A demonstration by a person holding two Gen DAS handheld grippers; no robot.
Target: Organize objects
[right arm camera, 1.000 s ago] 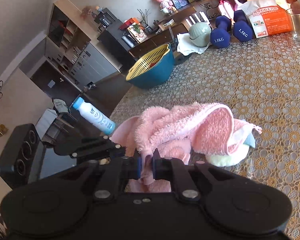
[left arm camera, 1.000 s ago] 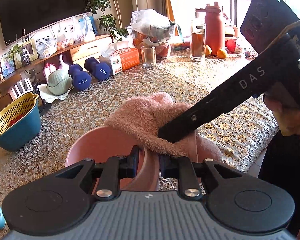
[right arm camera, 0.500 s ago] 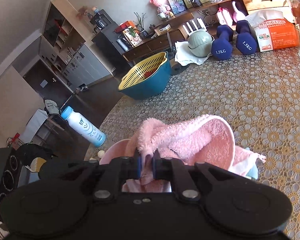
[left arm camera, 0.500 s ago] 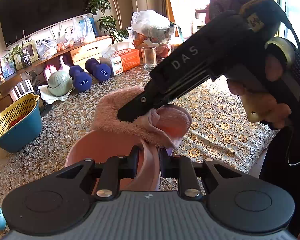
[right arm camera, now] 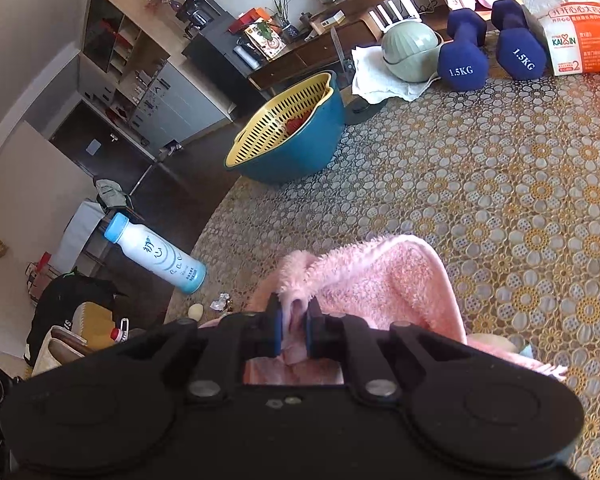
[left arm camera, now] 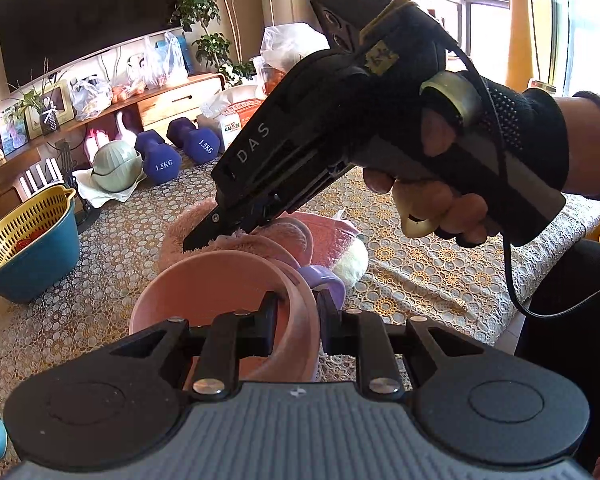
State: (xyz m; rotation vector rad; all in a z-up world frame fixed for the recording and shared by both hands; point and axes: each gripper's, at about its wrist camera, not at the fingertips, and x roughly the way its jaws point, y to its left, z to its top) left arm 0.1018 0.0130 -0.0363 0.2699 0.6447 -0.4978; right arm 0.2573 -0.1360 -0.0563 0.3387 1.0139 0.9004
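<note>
Now clamped on the rim of the pink bowl [left arm camera: 220,280], left gripper [left arm camera: 296,316], one finger inside the wall and one outside, same hold as a second ago. Closed on a fold of the pink fluffy towel [right arm camera: 380,276], right gripper [right arm camera: 292,332], blue pads pinching the cloth between them. Higher and more bunched than a second ago, that towel: then draped flat over the bowl's far edge and spread on the counter [right arm camera: 500,168], now lifted, hanging from the right gripper [left arm camera: 204,240] just behind the bowl's far rim. Closer to the left camera too, the right gripper body, filling the upper right of that view where a second ago only its long fingers reached in. Uncovered since then, a purple rim [left arm camera: 324,280] just beside the bowl, touching the towel's white underside. Unmoved on the counter: blue basin with yellow strainer [right arm camera: 288,144], two blue dumbbells [right arm camera: 464,56], green bowl [right arm camera: 410,52] on a white cloth, orange bag [right arm camera: 576,40], white bottle [right arm camera: 156,256] near the counter's edge.
</note>
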